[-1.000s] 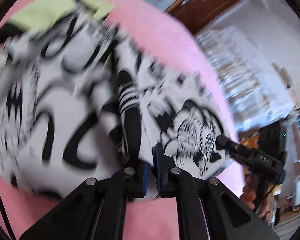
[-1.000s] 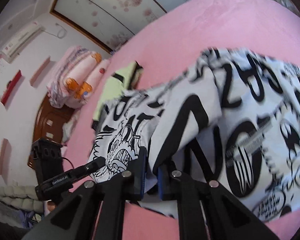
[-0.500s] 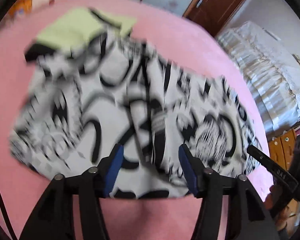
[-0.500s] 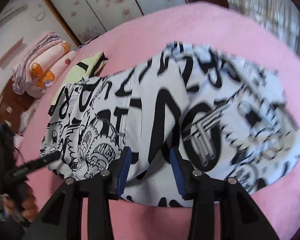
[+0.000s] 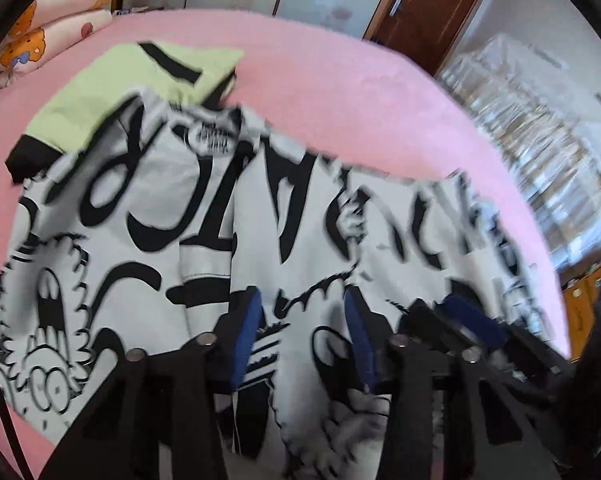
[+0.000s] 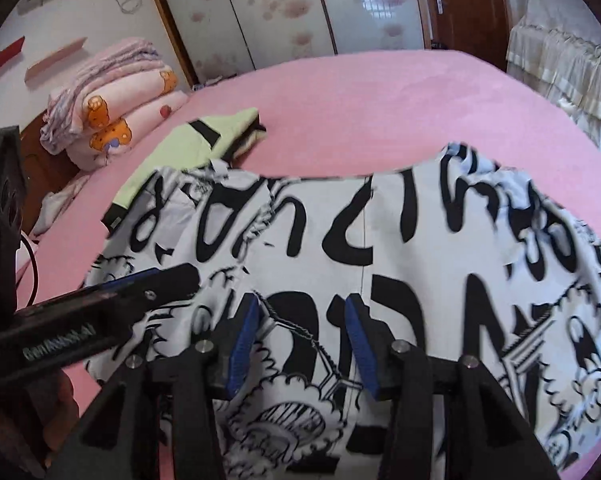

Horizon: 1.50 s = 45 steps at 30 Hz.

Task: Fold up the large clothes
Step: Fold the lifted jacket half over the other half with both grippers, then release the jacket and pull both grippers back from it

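Let go of now: big white cloth top with black cartoon drawings and thick black letters (image 5: 204, 240), pinched by both grippers a second ago, dropped flat on wide pink bed cover (image 5: 360, 92). Folded sleeve no longer lifted up, now lying across the middle of the top.

Left black two-finger gripper with blue pads (image 5: 300, 332): spread apart, nothing pinched, fingers over the near part of the top. Jaws wider half a second ago, just been closing a little, only flat cloth seen between them. Pointing down at the cloth.

Right black two-finger gripper with blue pads (image 6: 300, 334): also spread apart, nothing pinched, just been opening a little more. Fingers over the near part of the top too. Seen low on the right side in the left wrist view (image 5: 472, 320), close beside the left one. Left gripper seen from the side in the right wrist view (image 6: 140, 292), poking in from the left over the cloth.

Far left corner of the top lying over a folded light green cloth with black stripes (image 6: 204, 140). Rolled pink blankets with orange bear pictures (image 6: 116, 104) at the far left end of the bed, well apart from the top. Brown wooden door (image 5: 428, 12) behind the bed.
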Motion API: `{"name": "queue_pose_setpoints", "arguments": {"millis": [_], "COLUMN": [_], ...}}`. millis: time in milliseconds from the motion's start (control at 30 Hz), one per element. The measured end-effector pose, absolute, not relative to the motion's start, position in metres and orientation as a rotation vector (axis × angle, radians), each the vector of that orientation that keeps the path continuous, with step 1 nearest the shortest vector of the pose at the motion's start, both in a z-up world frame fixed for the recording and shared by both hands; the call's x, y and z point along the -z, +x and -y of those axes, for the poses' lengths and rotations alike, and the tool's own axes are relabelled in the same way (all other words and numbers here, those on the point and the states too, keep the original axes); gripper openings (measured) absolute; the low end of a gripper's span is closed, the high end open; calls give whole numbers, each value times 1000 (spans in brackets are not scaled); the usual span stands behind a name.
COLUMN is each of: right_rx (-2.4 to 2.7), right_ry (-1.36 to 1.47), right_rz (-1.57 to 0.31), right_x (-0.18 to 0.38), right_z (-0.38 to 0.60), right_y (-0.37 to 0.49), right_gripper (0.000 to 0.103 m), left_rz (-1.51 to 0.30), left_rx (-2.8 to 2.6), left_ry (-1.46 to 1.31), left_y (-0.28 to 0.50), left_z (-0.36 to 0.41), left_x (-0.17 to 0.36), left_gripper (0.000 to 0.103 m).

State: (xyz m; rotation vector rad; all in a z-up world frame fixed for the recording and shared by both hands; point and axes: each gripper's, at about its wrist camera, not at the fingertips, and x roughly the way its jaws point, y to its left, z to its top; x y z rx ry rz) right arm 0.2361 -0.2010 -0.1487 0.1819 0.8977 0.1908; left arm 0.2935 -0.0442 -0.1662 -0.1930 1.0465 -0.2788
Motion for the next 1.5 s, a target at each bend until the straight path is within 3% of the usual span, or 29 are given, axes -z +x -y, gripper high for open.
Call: {"name": "queue_pose_setpoints", "arguments": {"millis": [200, 233, 500, 900, 1033, 1067, 1133, 1500], "right_rx": [-10, 22, 131, 143, 162, 168, 174, 198], "right_ry": [89, 96, 169, 158, 135, 129, 128, 110], "right_rz": [-873, -875, -915, -932, -949, -958, -971, -1053], "right_x": [167, 170, 193, 194, 194, 194, 193, 166], "right_z": [236, 248, 296, 290, 284, 282, 281, 259], "right_y": [240, 238, 219, 218, 217, 217, 217, 177], "right_gripper": [9, 7, 11, 11, 12, 12, 13, 16], "left_rz": [-1071, -1072, -1039, -1060, -1071, -1077, -1088, -1165], "left_rx": [204, 218, 210, 195, 187, 173, 142, 112], "left_ry": [-186, -199, -128, -127, -113, -101, -83, -26], "left_y": [307, 307, 302, 303, 302, 301, 297, 235], "left_z": [23, 19, 23, 25, 25, 25, 24, 16], "left_x": [188, 189, 188, 190, 188, 187, 186, 154], "left_gripper": [40, 40, 40, 43, 49, 60, 72, 74]}}
